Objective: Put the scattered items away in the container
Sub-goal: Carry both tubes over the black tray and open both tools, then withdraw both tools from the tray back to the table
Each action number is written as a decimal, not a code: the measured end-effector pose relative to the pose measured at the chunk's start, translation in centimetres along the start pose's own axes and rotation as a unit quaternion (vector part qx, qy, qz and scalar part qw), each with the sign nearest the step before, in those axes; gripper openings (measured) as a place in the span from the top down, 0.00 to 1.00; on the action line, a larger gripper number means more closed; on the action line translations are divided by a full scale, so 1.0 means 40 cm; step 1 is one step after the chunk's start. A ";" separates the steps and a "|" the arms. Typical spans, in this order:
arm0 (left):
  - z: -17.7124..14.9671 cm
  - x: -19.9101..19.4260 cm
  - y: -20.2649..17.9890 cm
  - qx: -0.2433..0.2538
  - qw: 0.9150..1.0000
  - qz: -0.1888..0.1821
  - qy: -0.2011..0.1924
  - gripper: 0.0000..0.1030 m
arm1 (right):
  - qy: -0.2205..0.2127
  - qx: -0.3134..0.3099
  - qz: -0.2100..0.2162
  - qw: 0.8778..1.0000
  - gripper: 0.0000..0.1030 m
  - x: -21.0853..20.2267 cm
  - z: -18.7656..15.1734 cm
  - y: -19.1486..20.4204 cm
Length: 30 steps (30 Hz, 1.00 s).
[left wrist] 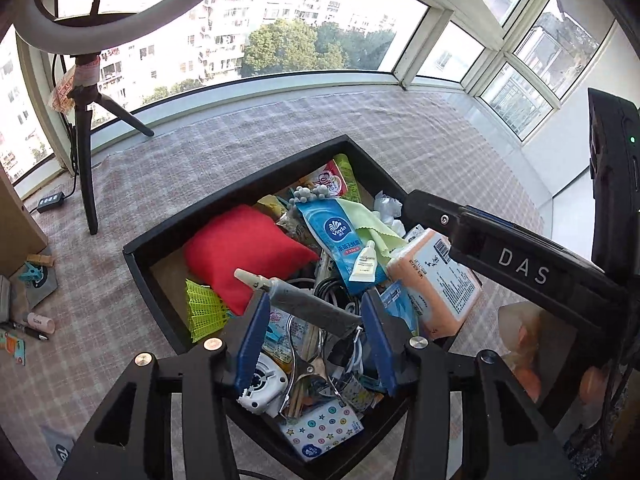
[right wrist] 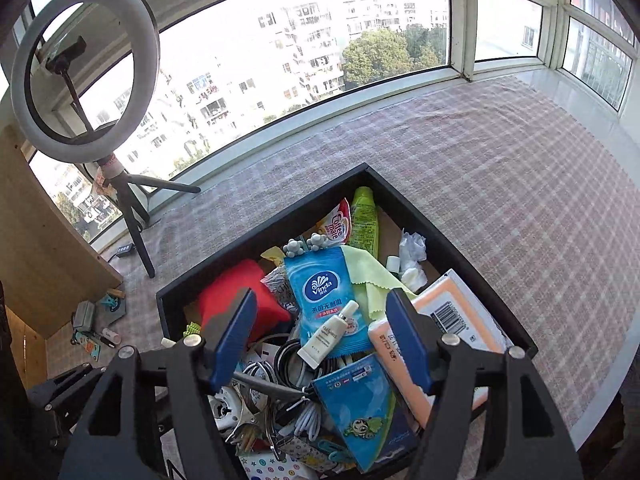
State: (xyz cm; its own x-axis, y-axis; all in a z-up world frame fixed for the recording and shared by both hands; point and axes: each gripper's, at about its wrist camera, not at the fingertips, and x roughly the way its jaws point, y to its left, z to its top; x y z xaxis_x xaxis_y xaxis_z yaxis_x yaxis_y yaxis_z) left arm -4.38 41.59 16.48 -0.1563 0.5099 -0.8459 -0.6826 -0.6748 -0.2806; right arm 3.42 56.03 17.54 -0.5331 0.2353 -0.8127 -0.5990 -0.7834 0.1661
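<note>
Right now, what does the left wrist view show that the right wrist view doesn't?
Only the left wrist view shows the right gripper's arm marked DAS from the side, a grey tube lying between the left gripper pads, and the yellow mesh piece in full. Only the right wrist view shows the whole ring light and the open right gripper from behind. Both show the black box, the red cushion, the Vinda pack and the orange pack.
</note>
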 end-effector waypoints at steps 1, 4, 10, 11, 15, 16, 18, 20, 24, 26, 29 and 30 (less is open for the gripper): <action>0.001 -0.008 0.011 -0.004 1.000 0.002 -0.005 0.56 | -0.003 -0.003 -0.001 1.000 0.35 -0.004 0.004 -0.002; 0.003 -0.029 0.045 -0.011 1.000 0.008 -0.013 0.56 | -0.002 -0.002 0.006 1.000 0.35 -0.002 0.010 -0.005; -0.020 -0.080 0.144 -0.023 0.999 0.027 -0.025 0.56 | 0.014 -0.007 0.024 1.000 0.35 0.016 -0.003 0.028; -0.027 -0.090 0.165 -0.027 0.999 0.029 -0.027 0.56 | 0.016 -0.012 0.027 0.999 0.35 0.017 -0.007 0.037; -0.075 -0.150 0.272 -0.048 0.997 0.049 -0.028 0.56 | 0.026 -0.033 0.051 0.998 0.35 0.019 -0.023 0.083; -0.090 -0.167 0.301 -0.051 0.997 0.056 -0.025 0.56 | 0.029 -0.040 0.059 0.997 0.35 0.017 -0.029 0.096; -0.130 -0.210 0.365 -0.054 0.995 0.078 -0.020 0.56 | 0.030 -0.058 0.076 0.995 0.35 0.013 -0.042 0.127; -0.176 -0.264 0.435 -0.066 0.992 0.105 -0.024 0.56 | 0.030 -0.078 0.085 0.993 0.35 0.011 -0.057 0.160; -0.282 -0.370 0.583 -0.115 0.983 0.140 -0.024 0.56 | 0.042 -0.126 0.111 0.985 0.35 0.020 -0.087 0.249; -0.342 -0.403 0.644 -0.134 0.979 0.153 -0.015 0.56 | 0.050 -0.157 0.125 0.978 0.35 0.027 -0.105 0.307; -0.435 -0.418 0.708 -0.142 0.974 0.176 0.010 0.56 | 0.050 -0.220 0.144 0.964 0.35 0.032 -0.139 0.406; -0.462 -0.412 0.721 -0.138 0.973 0.183 0.021 0.56 | 0.050 -0.242 0.147 0.958 0.35 0.036 -0.154 0.443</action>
State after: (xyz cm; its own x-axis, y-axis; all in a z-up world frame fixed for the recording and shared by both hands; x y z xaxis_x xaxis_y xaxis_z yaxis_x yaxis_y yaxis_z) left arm -8.30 3.88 13.95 -0.3196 0.1906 -0.9282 -0.3683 -0.9275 -0.0637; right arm -4.29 38.93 15.88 -0.5623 -0.0738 -0.8236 -0.0715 -0.9879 0.1373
